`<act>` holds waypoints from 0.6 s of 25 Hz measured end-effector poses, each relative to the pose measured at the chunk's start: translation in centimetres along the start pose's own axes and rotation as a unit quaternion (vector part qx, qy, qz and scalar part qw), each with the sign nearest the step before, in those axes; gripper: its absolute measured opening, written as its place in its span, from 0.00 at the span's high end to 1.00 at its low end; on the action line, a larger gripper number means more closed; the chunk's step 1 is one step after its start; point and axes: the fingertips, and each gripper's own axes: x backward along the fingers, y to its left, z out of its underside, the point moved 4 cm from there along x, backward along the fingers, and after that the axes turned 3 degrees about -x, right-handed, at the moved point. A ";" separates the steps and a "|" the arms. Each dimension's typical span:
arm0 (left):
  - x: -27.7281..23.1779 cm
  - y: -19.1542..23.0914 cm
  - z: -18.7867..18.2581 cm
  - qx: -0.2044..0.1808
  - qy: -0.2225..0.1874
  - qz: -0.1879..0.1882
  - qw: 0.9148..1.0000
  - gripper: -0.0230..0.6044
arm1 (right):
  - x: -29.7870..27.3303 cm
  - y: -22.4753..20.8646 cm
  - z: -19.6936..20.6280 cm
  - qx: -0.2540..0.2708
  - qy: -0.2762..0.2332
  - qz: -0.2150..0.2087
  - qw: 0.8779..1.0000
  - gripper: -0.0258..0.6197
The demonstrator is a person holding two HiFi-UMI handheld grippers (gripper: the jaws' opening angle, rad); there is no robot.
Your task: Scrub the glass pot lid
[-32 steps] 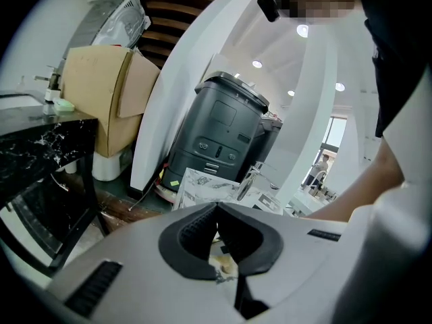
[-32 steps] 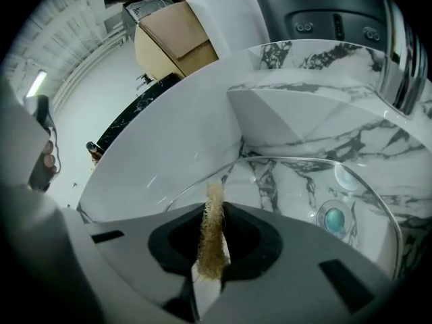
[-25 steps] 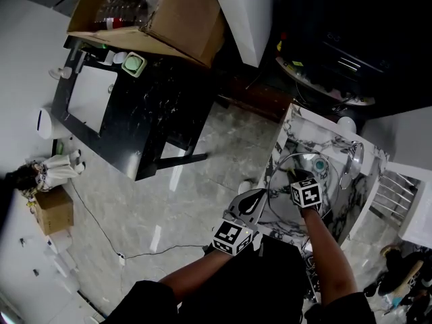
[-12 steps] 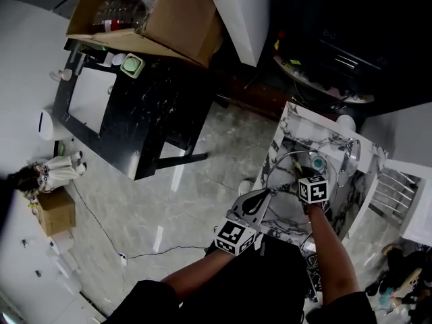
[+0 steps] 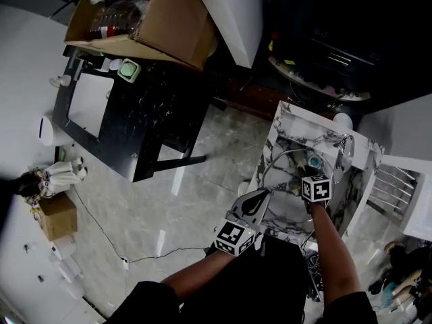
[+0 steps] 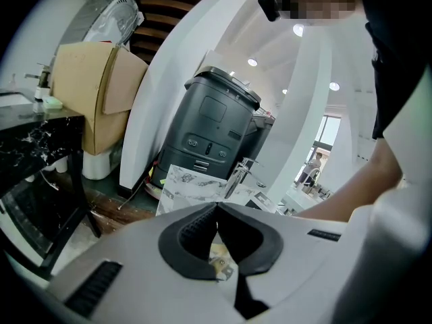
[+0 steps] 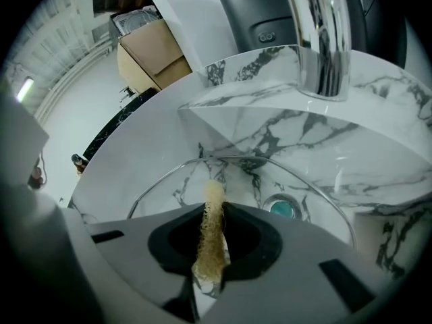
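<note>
My right gripper (image 7: 213,206) is clamped on a tan scrub pad (image 7: 210,243) over the glass lid (image 7: 251,179) in the marble sink (image 7: 152,144), and my left gripper (image 6: 216,208) has its fingers pressed together.

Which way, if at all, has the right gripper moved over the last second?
Yes. In the head view the right gripper, shut on the scrubber, has shifted to the view's right, closer to the faucet.
</note>
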 end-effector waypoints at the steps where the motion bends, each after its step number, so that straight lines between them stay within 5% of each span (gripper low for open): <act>1: 0.0 -0.2 0.1 0.000 0.000 0.002 1.000 0.94 | 0.1 -0.3 0.1 -0.003 -0.001 0.001 1.000 0.87; 15: 0.2 -2.4 1.1 0.000 0.002 0.015 1.000 0.94 | 2.7 -3.9 1.3 -0.030 -0.014 0.045 0.998 0.87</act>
